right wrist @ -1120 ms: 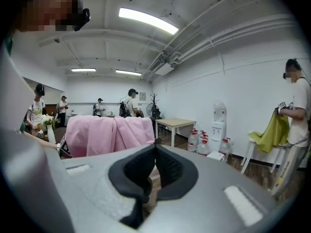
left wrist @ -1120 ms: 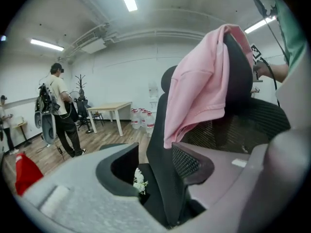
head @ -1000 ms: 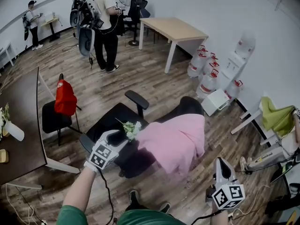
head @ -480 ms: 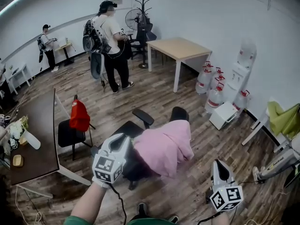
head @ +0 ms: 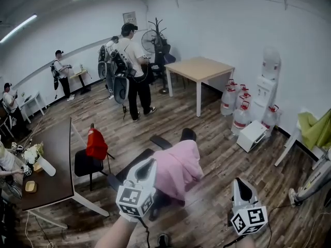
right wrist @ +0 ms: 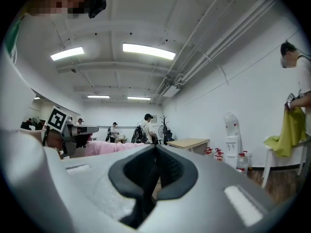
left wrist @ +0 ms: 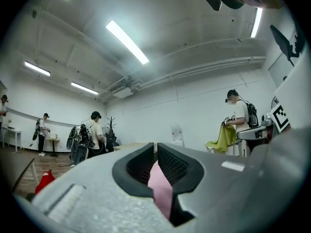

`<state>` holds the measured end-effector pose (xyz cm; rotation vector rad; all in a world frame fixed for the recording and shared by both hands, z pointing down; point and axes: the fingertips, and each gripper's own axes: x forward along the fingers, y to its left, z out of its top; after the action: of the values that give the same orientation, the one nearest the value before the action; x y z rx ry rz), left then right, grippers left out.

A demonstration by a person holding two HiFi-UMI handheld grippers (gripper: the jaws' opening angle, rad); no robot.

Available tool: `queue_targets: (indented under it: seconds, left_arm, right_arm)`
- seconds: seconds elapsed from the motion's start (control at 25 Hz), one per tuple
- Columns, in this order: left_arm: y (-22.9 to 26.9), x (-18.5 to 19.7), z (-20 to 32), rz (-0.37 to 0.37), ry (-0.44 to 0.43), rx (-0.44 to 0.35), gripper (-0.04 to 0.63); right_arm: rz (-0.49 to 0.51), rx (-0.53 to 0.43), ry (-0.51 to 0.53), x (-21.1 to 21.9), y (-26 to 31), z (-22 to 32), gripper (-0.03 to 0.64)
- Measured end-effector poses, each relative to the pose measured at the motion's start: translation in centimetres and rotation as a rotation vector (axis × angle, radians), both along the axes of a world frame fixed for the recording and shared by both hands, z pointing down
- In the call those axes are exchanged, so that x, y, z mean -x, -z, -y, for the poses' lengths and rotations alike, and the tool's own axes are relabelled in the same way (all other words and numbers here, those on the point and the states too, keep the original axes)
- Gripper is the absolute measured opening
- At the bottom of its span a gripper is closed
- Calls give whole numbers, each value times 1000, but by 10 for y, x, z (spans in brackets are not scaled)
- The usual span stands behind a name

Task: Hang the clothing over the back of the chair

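Observation:
The pink clothing point(head: 178, 165) lies heaped over a tipped-back black office chair point(head: 161, 142) in the middle of the head view. My left gripper point(head: 150, 164) is at the garment's left edge and shut on it. In the left gripper view a fold of the pink clothing point(left wrist: 159, 186) is pinched between the dark pads point(left wrist: 171, 163). My right gripper point(head: 240, 183) hovers to the right of the chair, apart from the cloth, shut with nothing in it. From the right gripper view the pink clothing point(right wrist: 104, 147) shows at the left, beyond the closed right gripper point(right wrist: 155, 148).
A small chair with a red bag point(head: 96, 144) stands left of the office chair, beside a dark table point(head: 54, 177). A wooden table point(head: 201, 68), water bottles point(head: 240, 115) and a dispenser line the back right. A person point(head: 135, 68) stands behind; green cloth point(head: 316, 129) is at far right.
My left gripper has gone from open over the chair seat to shut on the pink clothing's edge and has risen. The right gripper has shifted slightly. The head view has tilted up.

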<state>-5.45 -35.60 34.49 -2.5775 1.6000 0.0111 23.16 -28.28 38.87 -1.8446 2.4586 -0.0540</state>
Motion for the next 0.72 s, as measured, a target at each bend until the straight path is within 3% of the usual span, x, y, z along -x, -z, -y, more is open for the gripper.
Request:
queue_targets:
  seconds: [0.24,0.72]
  left_arm:
    - [5,-48,-27,-25,-36,-15,32]
    - [-8,-127,-61,-42,-109,-15,32]
  right_arm:
    - [1,-84,-37,-33,20,-23,3]
    - [-8,-91,-59,-81,17,-60,3]
